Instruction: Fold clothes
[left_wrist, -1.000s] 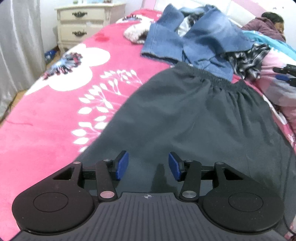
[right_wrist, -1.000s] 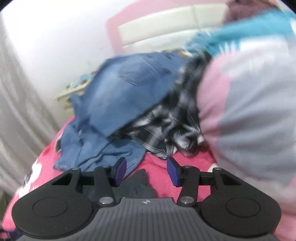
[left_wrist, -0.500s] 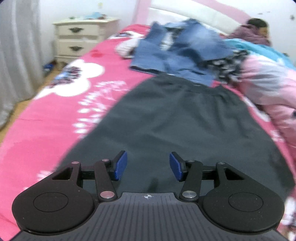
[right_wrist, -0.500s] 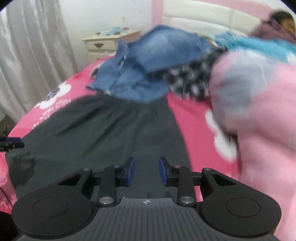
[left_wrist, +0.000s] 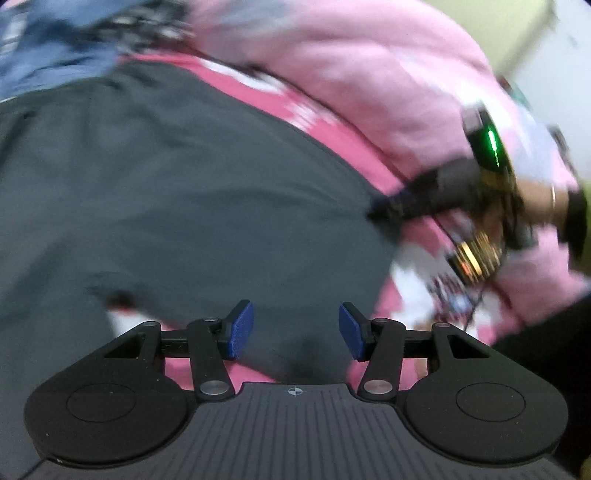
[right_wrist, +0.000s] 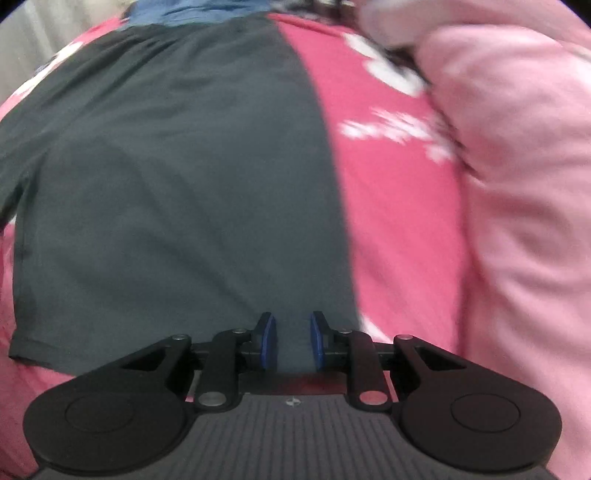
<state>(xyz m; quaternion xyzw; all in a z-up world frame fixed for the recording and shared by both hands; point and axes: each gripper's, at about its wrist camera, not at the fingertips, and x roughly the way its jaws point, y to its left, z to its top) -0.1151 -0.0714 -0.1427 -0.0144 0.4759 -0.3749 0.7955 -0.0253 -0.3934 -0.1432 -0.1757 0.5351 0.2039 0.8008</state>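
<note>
Between right tongs (right_wrist: 292, 341) lies the dark garment's (right_wrist: 177, 177) hem.

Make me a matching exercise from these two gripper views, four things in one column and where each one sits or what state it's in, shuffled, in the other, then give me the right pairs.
Things
1. dark grey cloth garment
2. puffy pale pink quilt
3. blue denim garment
4. left gripper

Places or states
A. bunched along the right side of the bed
B. jaws apart, nothing between the pads
C. spread flat on the red-pink floral bedspread
D. at the far end, past the spread garment's top edge

Pairs: 1-C, 2-A, 3-D, 4-B
</note>
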